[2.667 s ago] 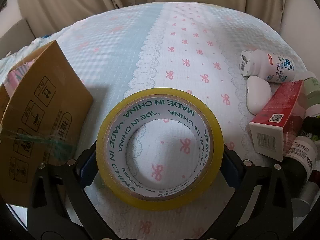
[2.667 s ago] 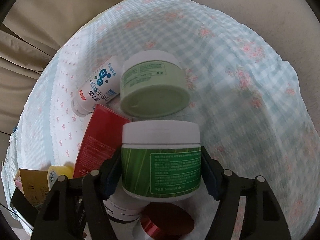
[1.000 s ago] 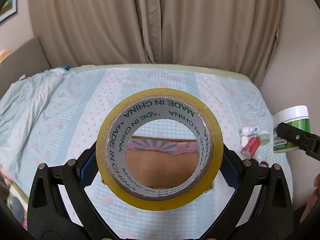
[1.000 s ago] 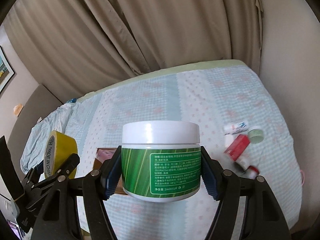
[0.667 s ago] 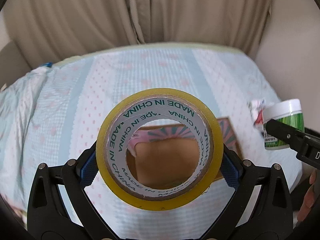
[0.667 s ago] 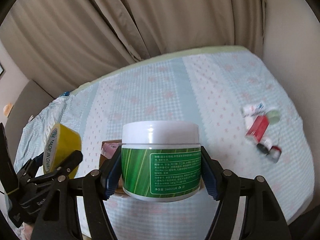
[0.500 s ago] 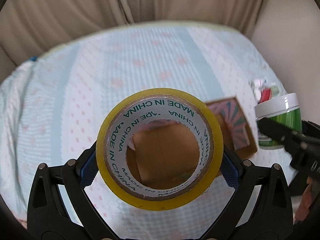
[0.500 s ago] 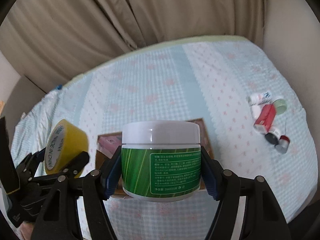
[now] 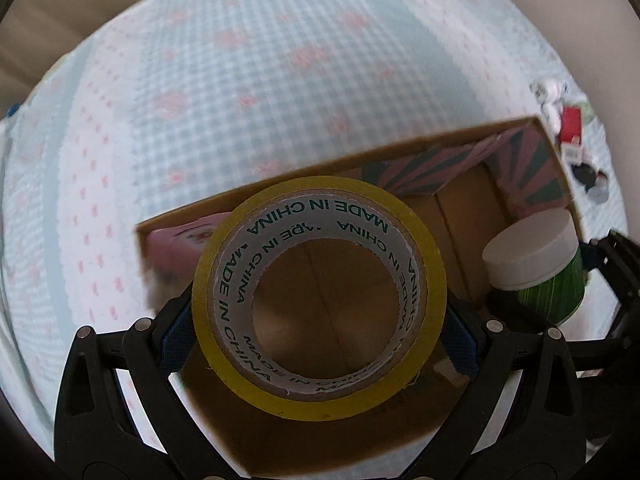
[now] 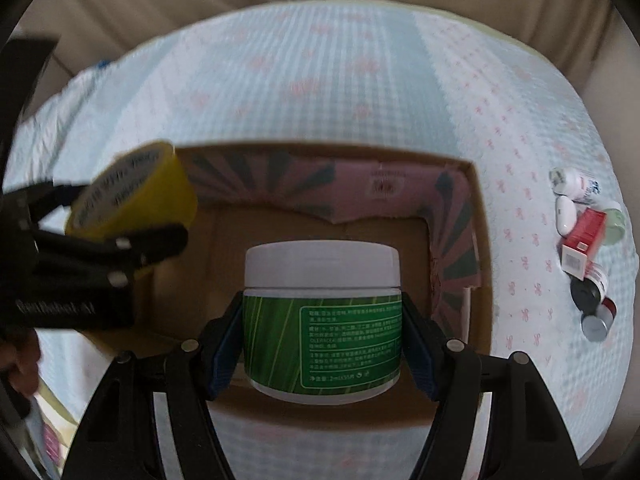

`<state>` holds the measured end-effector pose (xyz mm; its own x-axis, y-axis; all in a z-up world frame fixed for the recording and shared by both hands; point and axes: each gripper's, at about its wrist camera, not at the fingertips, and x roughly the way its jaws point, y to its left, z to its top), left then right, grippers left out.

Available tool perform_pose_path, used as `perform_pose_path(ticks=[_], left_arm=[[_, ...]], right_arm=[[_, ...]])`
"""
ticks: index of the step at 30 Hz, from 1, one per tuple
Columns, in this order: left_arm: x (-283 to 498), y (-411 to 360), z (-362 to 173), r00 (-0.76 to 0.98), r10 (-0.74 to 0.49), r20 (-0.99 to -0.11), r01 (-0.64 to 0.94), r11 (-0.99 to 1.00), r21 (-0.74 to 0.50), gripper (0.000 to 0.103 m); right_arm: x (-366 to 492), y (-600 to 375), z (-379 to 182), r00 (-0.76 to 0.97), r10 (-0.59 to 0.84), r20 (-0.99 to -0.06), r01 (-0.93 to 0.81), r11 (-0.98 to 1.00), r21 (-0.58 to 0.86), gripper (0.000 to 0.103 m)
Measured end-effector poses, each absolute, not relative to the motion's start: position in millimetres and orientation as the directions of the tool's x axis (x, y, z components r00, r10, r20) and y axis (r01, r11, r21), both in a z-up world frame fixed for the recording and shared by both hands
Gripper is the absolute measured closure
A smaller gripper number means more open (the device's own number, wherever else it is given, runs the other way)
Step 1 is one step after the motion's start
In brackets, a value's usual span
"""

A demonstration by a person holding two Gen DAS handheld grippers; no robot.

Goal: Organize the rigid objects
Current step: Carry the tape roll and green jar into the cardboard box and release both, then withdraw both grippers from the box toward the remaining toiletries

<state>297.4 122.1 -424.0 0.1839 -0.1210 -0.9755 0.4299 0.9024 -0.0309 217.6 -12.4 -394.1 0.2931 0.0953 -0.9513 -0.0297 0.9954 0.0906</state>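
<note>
Over the cardboard box [image 10: 478, 216], "MADE IN CHINA" tape roll [image 9: 320, 276], green-labelled jar [image 10: 322, 320]

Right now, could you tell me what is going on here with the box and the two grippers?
A person is sorting items into an open cardboard box on a bed. The left gripper is shut on a roll of yellow tape, and the right gripper is shut on a green jar with a white lid. Both are held over the box, not yet released. A few small bottles and a red carton lie on the bedspread to the right.
</note>
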Motion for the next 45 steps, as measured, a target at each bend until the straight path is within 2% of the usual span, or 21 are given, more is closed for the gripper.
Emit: perform_pose_path(ticks=[11, 12, 13, 14, 18, 29, 39, 45], left_arm=[[302.2, 105.2, -454.4, 0.115, -0.079, -0.99, 0.485, 0.874, -0.014, 0.003], [302.5, 105.6, -455.1, 0.108, -0.072, -0.991, 0.484, 0.875, -0.011, 0.002], [302.8, 106.0, -454.1, 0.111, -0.074, -0.991, 0.482, 0.876, -0.012, 0.001], [302.1, 106.6, -451.4, 0.124, -0.076, -0.989, 0.481, 0.877, -0.007, 0.001], [300.3, 107.4, -443.5, 0.137, -0.077, -0.988, 0.484, 0.875, -0.001, 0.001], [290.6, 128.9, -422.0, 0.169, -0.058, -0.984, 0.453, 0.891, 0.026, 0.001], [262.8, 146.5, -347.4, 0.288, -0.096, -0.953, 0.393, 0.919, 0.026, 0.001], [231.0, 164.4, -282.3, 0.39, -0.109, -0.914, 0.325, 0.945, 0.026, 0.001]], right_arm=[[226.8, -10.4, -427.1, 0.268, 0.086, -0.96, -0.144, 0.988, 0.049, 0.037], [227.2, -9.1, -429.3, 0.26, 0.079, -0.962, -0.148, 0.988, 0.041, 0.029], [226.4, -8.2, -429.2, 0.263, 0.087, -0.961, -0.149, 0.988, 0.048, 0.017], [225.5, -8.0, -428.2, 0.272, 0.104, -0.957, -0.149, 0.987, 0.065, 0.0], [220.8, -9.3, -423.7, 0.308, 0.145, -0.94, -0.147, 0.984, 0.104, 0.0], [213.6, -10.4, -415.7, 0.323, 0.124, -0.938, -0.12, 0.989, 0.09, 0.0], [200.2, -4.5, -364.6, 0.387, 0.099, -0.917, -0.127, 0.99, 0.054, 0.0], [176.1, -2.5, -303.3, 0.424, 0.097, -0.9, -0.122, 0.991, 0.049, 0.0]])
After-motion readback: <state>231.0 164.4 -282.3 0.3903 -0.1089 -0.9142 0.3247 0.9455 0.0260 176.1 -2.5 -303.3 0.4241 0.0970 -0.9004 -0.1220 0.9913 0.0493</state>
